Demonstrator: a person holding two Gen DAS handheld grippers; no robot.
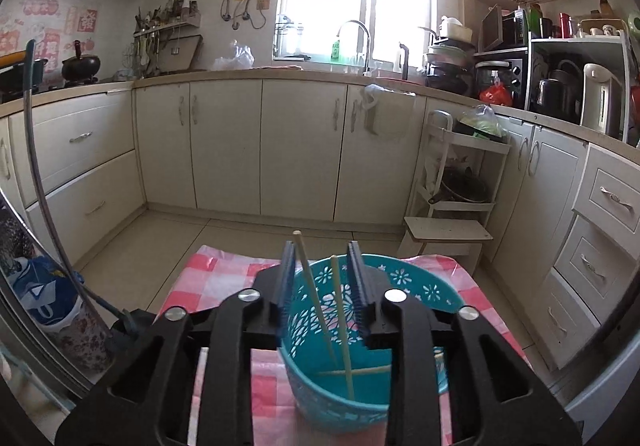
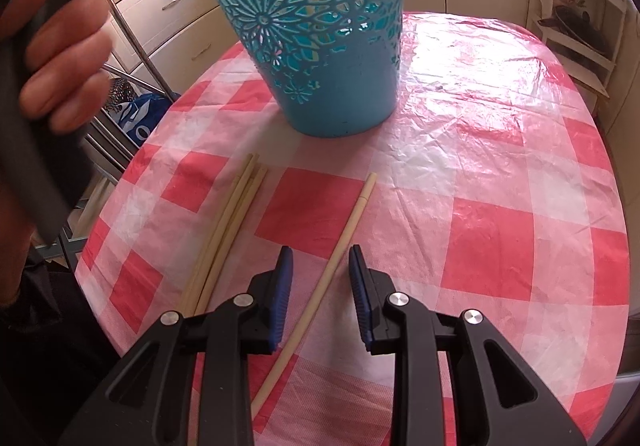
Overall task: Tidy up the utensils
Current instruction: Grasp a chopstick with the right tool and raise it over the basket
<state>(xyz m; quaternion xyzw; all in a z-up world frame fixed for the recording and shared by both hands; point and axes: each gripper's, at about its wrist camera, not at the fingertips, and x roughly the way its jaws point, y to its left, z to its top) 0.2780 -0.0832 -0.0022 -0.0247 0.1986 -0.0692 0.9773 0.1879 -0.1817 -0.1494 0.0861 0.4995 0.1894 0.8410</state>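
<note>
Basket [image 2: 320, 46]: teal plastic, walls pierced with a cut-out flower and snowflake pattern showing paler lines.
Tablecloth [image 2: 480, 166]: glossy check of red, pink and white squares.
Chopsticks in the basket [image 1: 320, 306]: pale cream.
Bundle of chopsticks [image 2: 228, 230] and single chopstick [image 2: 332, 266] on the cloth: same pale cream.
Left gripper [image 1: 322, 278] and right gripper [image 2: 320, 278]: black frames, blue ribbed pads [image 2: 282, 286], silver pivot bolts.
Kitchen cabinets [image 1: 300, 146]: cream, silver handles.
Wall by the stove [image 1: 48, 22]: pink and red stickers.
</note>
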